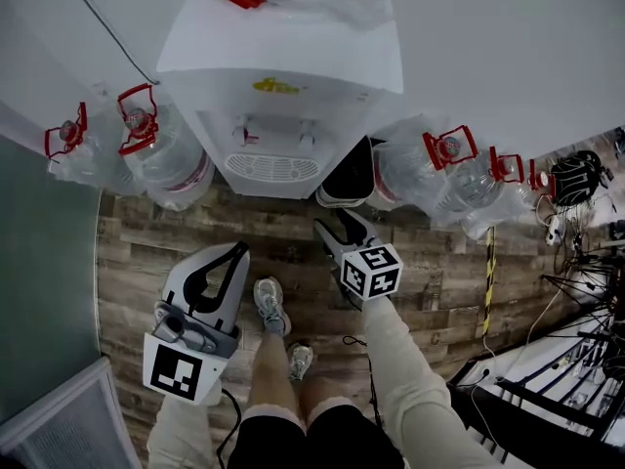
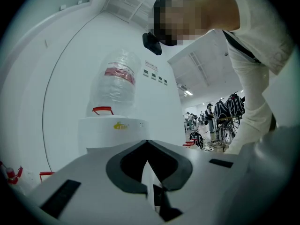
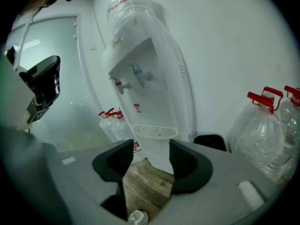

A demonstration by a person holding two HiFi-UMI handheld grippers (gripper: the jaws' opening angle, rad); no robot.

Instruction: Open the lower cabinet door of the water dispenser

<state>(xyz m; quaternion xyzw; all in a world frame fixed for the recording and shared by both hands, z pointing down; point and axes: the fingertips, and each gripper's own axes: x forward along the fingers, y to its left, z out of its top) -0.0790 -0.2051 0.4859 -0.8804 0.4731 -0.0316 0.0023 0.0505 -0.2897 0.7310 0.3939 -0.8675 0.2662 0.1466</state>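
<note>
The white water dispenser (image 1: 278,76) stands against the wall with an upturned bottle (image 2: 116,86) on top. From the head view its lower cabinet door is hidden under the drip tray (image 1: 271,167). In the right gripper view the white lower front (image 3: 157,154) shows below the drip tray (image 3: 154,131), framed by my open jaws. My right gripper (image 1: 334,225) hangs short of the dispenser with nothing between its jaws and touches nothing. My left gripper (image 1: 237,250) is shut and empty, held back to the left, level with the dispenser's top (image 2: 117,130).
Several water bottles with red handles lean against the wall at the left (image 1: 161,149) and right (image 1: 444,179). A black bin (image 1: 347,176) sits right of the dispenser. My shoes (image 1: 270,306) stand on the wood floor. Cables and bicycles (image 1: 576,179) crowd the far right.
</note>
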